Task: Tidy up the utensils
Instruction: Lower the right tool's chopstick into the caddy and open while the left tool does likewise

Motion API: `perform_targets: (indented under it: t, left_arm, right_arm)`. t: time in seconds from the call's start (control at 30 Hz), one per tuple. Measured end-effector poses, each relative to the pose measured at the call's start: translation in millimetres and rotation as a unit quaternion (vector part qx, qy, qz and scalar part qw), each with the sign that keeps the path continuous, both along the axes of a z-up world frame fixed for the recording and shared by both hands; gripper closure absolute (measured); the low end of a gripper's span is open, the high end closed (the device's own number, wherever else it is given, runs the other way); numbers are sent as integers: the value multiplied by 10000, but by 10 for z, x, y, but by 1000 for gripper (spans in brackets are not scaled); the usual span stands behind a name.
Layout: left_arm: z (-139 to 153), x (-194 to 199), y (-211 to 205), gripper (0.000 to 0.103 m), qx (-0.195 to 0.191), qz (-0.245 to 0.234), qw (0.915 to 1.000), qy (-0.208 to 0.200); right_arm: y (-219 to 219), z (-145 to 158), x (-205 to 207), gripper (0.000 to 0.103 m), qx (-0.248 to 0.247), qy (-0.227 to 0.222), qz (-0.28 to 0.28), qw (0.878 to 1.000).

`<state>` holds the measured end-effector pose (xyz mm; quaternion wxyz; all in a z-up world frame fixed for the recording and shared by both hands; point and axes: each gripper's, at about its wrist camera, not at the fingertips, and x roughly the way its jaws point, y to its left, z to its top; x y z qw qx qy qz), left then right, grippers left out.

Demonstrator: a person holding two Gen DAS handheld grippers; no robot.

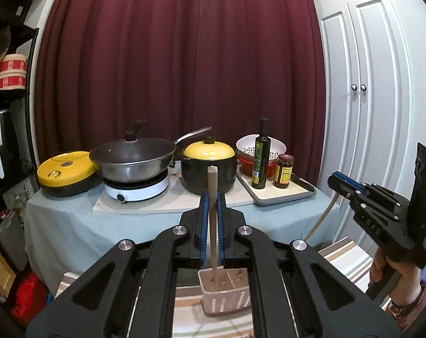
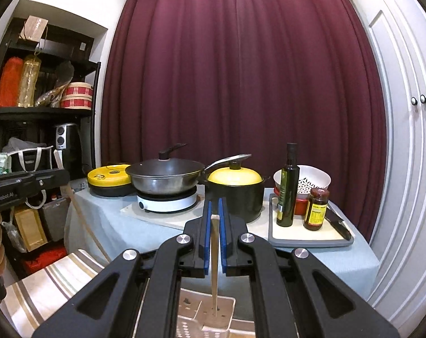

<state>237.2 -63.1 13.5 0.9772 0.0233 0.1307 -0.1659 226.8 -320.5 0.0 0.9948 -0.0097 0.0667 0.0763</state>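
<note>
Between the blue pads of the left gripper stands a wooden chopstick, upright, its lower tip inside the perforated utensil caddy directly below; the pads sit narrow on either side of the stick, but contact cannot be confirmed. The right wrist view shows a matching arrangement: the right gripper set narrow around a second chopstick, whose tip rests in a rear compartment of the caddy. Only the left wrist view shows the right gripper's body from outside, held by a hand at the right edge, with its stick slanting down beneath it. Only the right wrist view shows the left gripper's body at the left edge, likewise with a stick angled below. The caddy stands on a striped cloth. Behind it, a table under a pale cover carries a wok on a white hob, a black pot with a yellow lid, an oil bottle, a jar and a white colander. Open space lies between the caddy and the table edge; each gripper's linkage hides the near side of the caddy.
</note>
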Motion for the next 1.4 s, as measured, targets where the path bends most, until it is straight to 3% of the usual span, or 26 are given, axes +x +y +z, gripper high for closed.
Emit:
perform_targets:
  t: [0.57, 0.93, 1.03, 1.07, 1.1, 1.2, 1.27, 1.4]
  left_arm:
    - [-835, 637, -189, 97, 145, 227, 9977, 628]
    - [-1187, 818, -190, 95, 184, 356, 9954, 873]
    - [-1179, 805, -197, 82, 232, 355, 9956, 834]
    - [-1174, 799, -205, 71, 241, 354, 9957, 821]
    - [-1163, 776, -204, 59, 230, 347, 9959, 803]
    - [-1130, 695, -200, 43, 213, 341, 9965, 738]
    - [-1116, 608, -187, 35, 231, 369, 9968, 665]
    - [-1107, 360, -136, 24, 290, 400, 9972, 561]
  right_arm:
    - [-110, -727, 526, 97, 225, 831, -38, 9963]
    - [-117, -888, 623, 95, 185, 1013, -22, 9947]
    - [-133, -878, 592, 73, 243, 978, -23, 9949]
    - [-140, -873, 577, 62, 260, 950, -27, 9951]
    - [-141, -860, 553, 59, 271, 910, -40, 9955]
    - [-141, -796, 461, 52, 250, 805, -54, 9964]
    - [-146, -737, 366, 43, 218, 737, -76, 9970]
    - [-185, -660, 87, 37, 144, 599, -185, 9979]
